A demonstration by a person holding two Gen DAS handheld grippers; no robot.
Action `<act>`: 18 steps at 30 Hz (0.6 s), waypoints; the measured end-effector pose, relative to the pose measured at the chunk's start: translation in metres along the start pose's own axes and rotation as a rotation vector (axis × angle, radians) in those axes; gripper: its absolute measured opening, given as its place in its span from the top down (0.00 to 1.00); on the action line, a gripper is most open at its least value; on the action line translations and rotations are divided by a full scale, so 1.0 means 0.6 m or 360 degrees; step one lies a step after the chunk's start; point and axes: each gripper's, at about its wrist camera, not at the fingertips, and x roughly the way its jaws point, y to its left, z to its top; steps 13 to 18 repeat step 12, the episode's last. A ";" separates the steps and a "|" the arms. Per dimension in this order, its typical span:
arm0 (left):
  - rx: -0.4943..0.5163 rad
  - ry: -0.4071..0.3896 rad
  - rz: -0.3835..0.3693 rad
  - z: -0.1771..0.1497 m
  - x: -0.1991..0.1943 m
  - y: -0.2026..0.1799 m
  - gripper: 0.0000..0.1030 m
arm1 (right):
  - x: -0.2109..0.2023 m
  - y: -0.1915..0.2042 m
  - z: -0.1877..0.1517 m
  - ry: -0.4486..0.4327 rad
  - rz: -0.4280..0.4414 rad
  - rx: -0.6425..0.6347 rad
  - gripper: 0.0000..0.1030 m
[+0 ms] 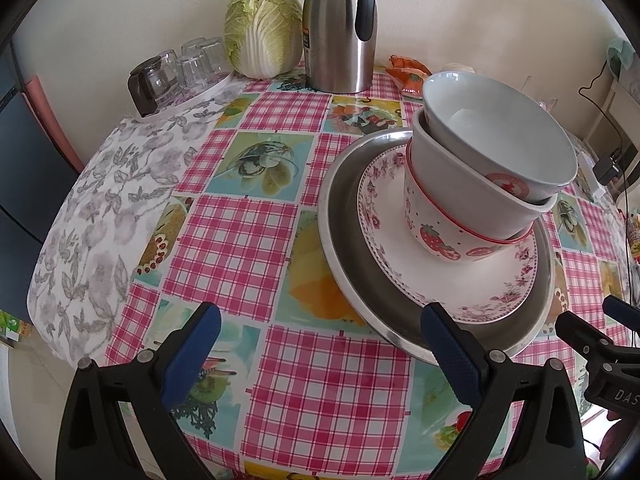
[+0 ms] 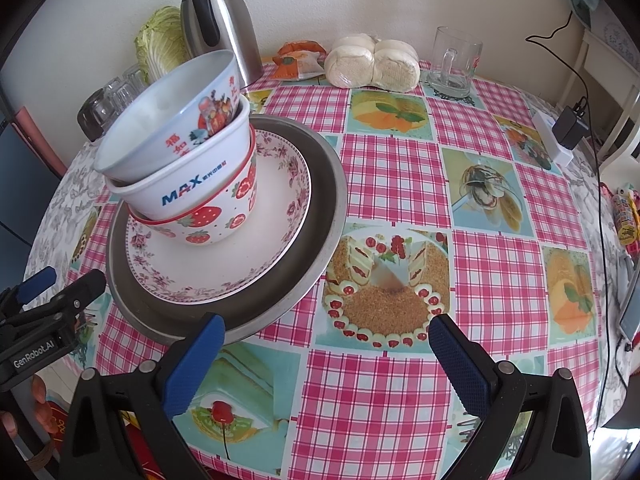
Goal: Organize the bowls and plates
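Note:
A metal tray (image 1: 352, 276) (image 2: 320, 216) sits on the checked tablecloth and carries a floral plate (image 1: 388, 240) (image 2: 256, 256). Stacked on the plate are three bowls: a strawberry bowl (image 1: 436, 236) (image 2: 216, 220) at the bottom, a white "MAX" bowl (image 1: 460, 184) (image 2: 192, 180) in it, and a tilted pale blue bowl (image 1: 500, 132) (image 2: 160, 128) on top. My left gripper (image 1: 320, 336) (image 2: 52, 280) is open just before the tray's near rim, nothing between its fingers. Right of the tray, my right gripper (image 2: 324, 340) (image 1: 592, 320) also stands open and empty.
At the back stand a steel thermos jug (image 1: 340, 28) (image 2: 224, 20), a napa cabbage (image 1: 264, 28), several upturned glasses (image 1: 188, 68) on a white tray, an orange packet (image 2: 298, 62), wrapped buns (image 2: 372, 64) and a glass mug (image 2: 454, 62). A charger (image 2: 570, 128) and cable lie right.

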 end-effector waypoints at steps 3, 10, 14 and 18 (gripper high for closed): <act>-0.0003 -0.0004 0.0010 0.000 -0.001 0.000 0.03 | 0.001 0.000 0.000 0.0001 0.0000 0.0001 0.00; 0.0026 -0.0034 0.0012 -0.003 -0.009 -0.006 0.03 | 0.001 0.000 0.001 0.0001 0.0001 0.0001 0.00; 0.0032 -0.0039 0.0005 -0.002 -0.009 -0.008 0.03 | 0.001 -0.001 0.002 0.0002 0.0000 0.0000 0.00; 0.0032 -0.0039 0.0005 -0.002 -0.009 -0.008 0.03 | 0.001 -0.001 0.002 0.0002 0.0000 0.0000 0.00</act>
